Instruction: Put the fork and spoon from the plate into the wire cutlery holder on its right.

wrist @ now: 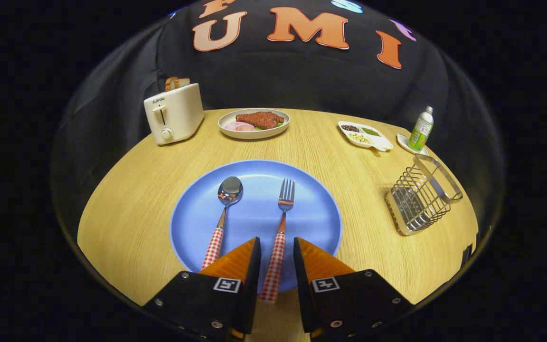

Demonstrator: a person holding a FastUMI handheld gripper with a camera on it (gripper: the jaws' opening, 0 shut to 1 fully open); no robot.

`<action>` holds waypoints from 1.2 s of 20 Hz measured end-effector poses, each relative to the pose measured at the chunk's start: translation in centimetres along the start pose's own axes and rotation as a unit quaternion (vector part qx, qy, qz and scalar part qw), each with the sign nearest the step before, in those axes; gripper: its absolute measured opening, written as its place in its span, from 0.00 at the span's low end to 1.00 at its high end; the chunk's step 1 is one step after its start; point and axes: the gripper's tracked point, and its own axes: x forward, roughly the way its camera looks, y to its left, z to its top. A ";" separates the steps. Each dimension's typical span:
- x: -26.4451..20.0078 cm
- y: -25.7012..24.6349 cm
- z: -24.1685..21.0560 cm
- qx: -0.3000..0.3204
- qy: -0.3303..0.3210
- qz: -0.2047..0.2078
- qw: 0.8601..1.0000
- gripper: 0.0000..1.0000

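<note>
Fork [279,228] and spoon [222,214], steel heads, red-checked handles, lie parallel on blue plate [311,223]. Gripper [277,247] fingers spread, straddling fork handle without contact. Wire cutlery holder [420,194] stands tilted right of plate, well apart.

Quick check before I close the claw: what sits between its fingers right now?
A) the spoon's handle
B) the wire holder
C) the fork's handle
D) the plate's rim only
C: the fork lies on the plate with its checked handle running back between the open fingers of the claw, while the spoon lies beside the left finger.
</note>
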 end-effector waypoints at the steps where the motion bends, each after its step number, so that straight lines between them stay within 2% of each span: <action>1: 0.2 0.0 -0.3 0.000 0.005 -0.002 1.000 0.37; 6: 0.1 -0.1 -0.2 -0.006 0.008 -0.005 1.000 0.13; 8: -0.3 -0.4 0.3 -0.001 0.006 -0.004 1.000 0.10; 17: -3.7 -2.7 5.0 0.014 -0.018 0.021 1.000 0.08; 24: -7.1 -9.1 9.1 0.007 -0.043 0.001 0.999 0.08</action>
